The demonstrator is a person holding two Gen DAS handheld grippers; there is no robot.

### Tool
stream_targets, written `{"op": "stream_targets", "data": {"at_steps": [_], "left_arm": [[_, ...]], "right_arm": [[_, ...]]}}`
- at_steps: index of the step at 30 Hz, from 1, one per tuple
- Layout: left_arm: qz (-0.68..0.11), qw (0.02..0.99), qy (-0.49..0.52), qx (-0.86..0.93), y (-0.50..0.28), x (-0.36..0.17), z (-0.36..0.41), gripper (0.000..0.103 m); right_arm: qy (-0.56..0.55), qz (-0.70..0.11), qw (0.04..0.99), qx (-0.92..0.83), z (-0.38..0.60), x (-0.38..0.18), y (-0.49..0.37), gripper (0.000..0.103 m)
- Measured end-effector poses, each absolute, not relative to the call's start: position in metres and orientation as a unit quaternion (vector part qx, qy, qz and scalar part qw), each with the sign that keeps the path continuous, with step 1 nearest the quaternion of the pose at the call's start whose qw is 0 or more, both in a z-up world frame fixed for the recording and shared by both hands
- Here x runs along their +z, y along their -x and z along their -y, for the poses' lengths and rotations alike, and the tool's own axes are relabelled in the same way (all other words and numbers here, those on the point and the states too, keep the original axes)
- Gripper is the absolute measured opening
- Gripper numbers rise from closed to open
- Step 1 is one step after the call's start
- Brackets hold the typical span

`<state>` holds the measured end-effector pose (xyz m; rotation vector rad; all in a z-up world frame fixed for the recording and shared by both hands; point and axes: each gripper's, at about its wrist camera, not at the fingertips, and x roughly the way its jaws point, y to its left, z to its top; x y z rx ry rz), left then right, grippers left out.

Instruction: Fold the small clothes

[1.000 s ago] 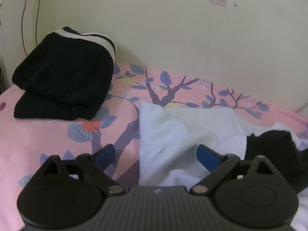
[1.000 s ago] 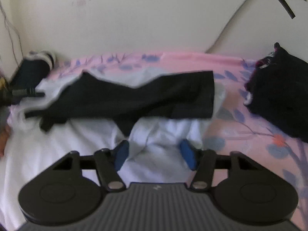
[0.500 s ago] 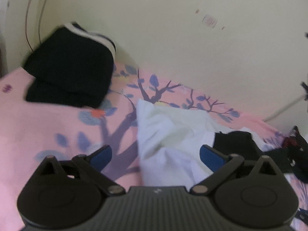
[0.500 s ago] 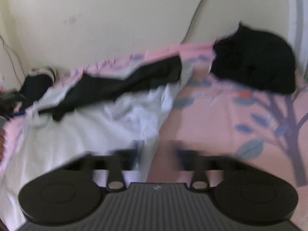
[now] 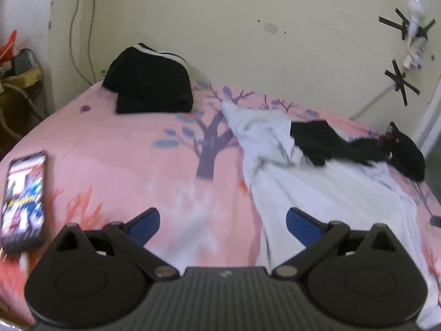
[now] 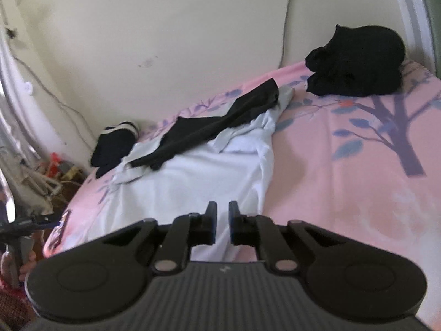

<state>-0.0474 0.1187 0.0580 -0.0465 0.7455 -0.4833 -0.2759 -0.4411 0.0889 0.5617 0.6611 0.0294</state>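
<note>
A crumpled white garment [image 5: 317,182] lies on the pink bed, with a thin black garment [image 5: 319,140] draped across its far part. Both also show in the right wrist view, the white garment [image 6: 198,176] and the black one [image 6: 220,121]. My left gripper [image 5: 222,220] is open and empty, above the sheet at the white garment's left edge. My right gripper [image 6: 222,219] is nearly shut with a narrow gap, empty, above the white garment's near edge.
A folded black garment with white stripes [image 5: 150,82] sits at the far left by the wall, and a black pile [image 5: 408,154] at the right. A phone [image 5: 23,195] lies on the pink sheet [image 5: 115,160] near the left edge. Clutter lies beside the bed [image 6: 41,176].
Both grippers have pulled back and up from the white garment. The right gripper, open a second ago, has closed to a narrow gap. The left stays open.
</note>
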Motion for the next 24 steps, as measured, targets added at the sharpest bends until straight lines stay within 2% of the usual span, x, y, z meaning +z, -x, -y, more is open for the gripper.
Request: {"op": "stream_targets", "data": {"at_steps": [5,6,7,8,10,12,14,21,23,24], "left_arm": [[-0.362,0.902,0.026,-0.236,0.095,0.05,-0.141,0.102],[-0.364,0.9,0.027,-0.238,0.102,0.047,-0.144,0.102],[-0.368,0.898,0.027,-0.241,0.109,0.045,-0.146,0.102],[-0.372,0.895,0.027,-0.243,0.115,0.042,-0.147,0.102],[-0.379,0.891,0.026,-0.249,0.129,0.037,-0.15,0.102],[-0.387,0.885,0.029,-0.257,0.142,0.031,-0.151,0.102],[-0.397,0.877,0.033,-0.268,0.153,0.024,-0.152,0.102],[-0.447,0.845,0.043,-0.292,0.16,-0.019,-0.135,0.102],[-0.453,0.842,0.054,-0.289,0.154,-0.03,-0.127,0.096],[-0.456,0.837,0.065,-0.293,0.151,-0.034,-0.124,0.078]], "right_arm": [[-0.279,-0.302,0.912,0.011,0.451,0.101,0.354,0.0],[-0.277,-0.302,0.912,0.012,0.448,0.102,0.367,0.013],[-0.272,-0.303,0.913,0.014,0.443,0.102,0.379,0.033],[-0.264,-0.305,0.915,0.006,0.437,0.101,0.39,0.084],[-0.251,-0.286,0.925,0.017,0.425,0.095,0.409,0.085],[-0.258,-0.297,0.918,0.046,0.409,0.085,0.418,0.076],[-0.276,-0.31,0.906,0.087,0.394,0.071,0.422,0.073],[-0.314,-0.355,0.873,0.117,0.372,0.035,0.409,0.072],[-0.314,-0.357,0.871,0.123,0.369,0.033,0.406,0.072],[-0.313,-0.359,0.87,0.126,0.367,0.031,0.403,0.072]]}}
